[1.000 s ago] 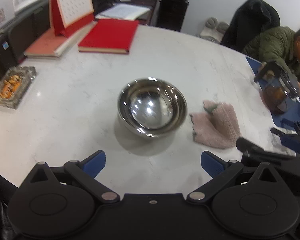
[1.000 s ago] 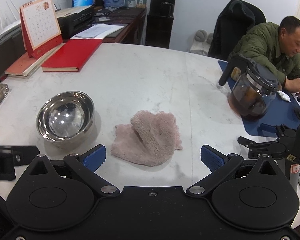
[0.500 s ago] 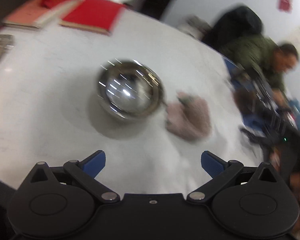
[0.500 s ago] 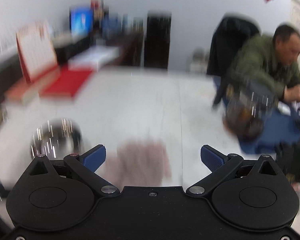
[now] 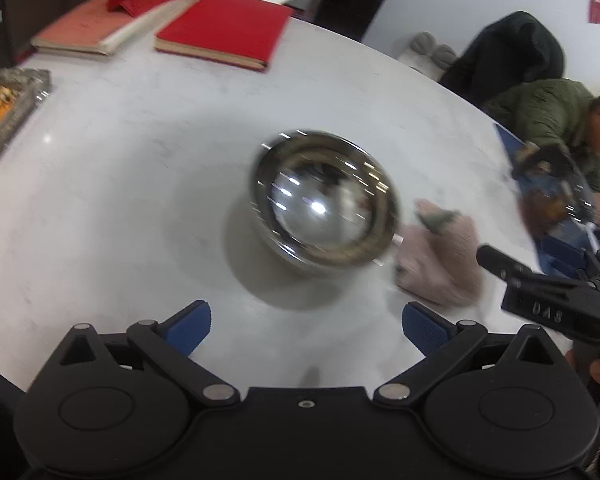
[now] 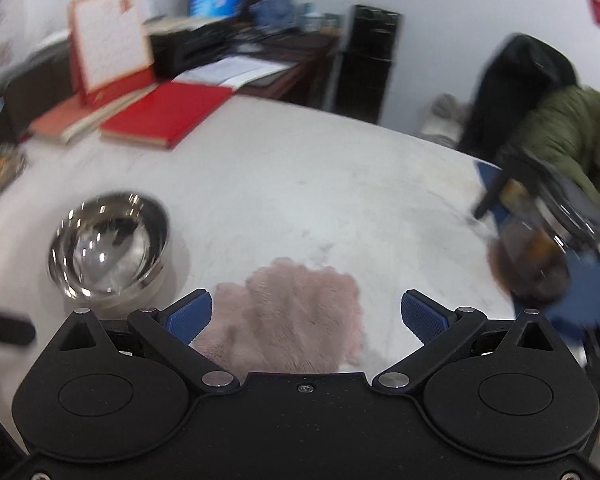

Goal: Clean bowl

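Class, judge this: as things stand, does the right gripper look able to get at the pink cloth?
Probably yes. The right gripper is open, and the pink cloth lies on the table directly ahead between its fingers, nothing covering it.

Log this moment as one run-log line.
left hand-held gripper: open, facing bowl | right hand-held gripper: open, over cloth | bowl: upright on table, untouched

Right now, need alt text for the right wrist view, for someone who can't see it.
The open right tongs hang just above a crumpled pink cloth on a white marble table, holding nothing. An empty steel bowl stands to the cloth's left, red books lie at the far edge, and the frame is motion-blurred.
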Demonstrator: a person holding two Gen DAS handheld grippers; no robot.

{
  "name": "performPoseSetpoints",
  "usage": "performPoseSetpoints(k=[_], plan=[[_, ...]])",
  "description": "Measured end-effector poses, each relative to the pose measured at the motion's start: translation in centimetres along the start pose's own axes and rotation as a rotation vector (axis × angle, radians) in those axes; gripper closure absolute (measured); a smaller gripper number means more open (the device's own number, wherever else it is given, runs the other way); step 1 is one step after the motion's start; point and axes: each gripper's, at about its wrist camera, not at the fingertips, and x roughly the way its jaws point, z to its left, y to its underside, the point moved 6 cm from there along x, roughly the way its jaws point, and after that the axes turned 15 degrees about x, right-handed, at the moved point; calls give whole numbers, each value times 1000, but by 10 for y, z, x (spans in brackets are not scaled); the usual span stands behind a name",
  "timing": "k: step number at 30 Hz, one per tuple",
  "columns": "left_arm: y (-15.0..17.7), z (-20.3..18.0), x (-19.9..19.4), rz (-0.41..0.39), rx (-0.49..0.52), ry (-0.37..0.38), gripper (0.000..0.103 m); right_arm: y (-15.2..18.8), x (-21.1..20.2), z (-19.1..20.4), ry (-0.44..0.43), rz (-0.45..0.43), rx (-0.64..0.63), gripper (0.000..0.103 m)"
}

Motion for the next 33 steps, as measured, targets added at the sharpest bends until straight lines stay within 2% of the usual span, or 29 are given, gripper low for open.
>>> performPoseSetpoints(k=[4,7,11,15,18,25,28,33], plan=[[-14,5,2,2,31,-98,1,0,18,8,-45,23,-52,0],[-28,2,3,-39,44,-122,1,-1,23,14,-74,24,-68,0],[-43,5,11,-46,43,-178,1,0,32,15,-125,37,-76,1],[-52,8,19,-42,6,-170,1,-1,37,12,-146,40,-57,1],[-52,-2,18,-44,19,-146,1,-2,36,-1,-150,45,-27,1],[-29,-35,12,-22,45,-70,1,-2,17,-17,-44,58,114,0],[-20,-47,12,10,77,-62,1,7,6,-26,9,93,204,0],[-13,-58,4,-22,114,-56,1,25,-12,-42,115,167,361,0]])
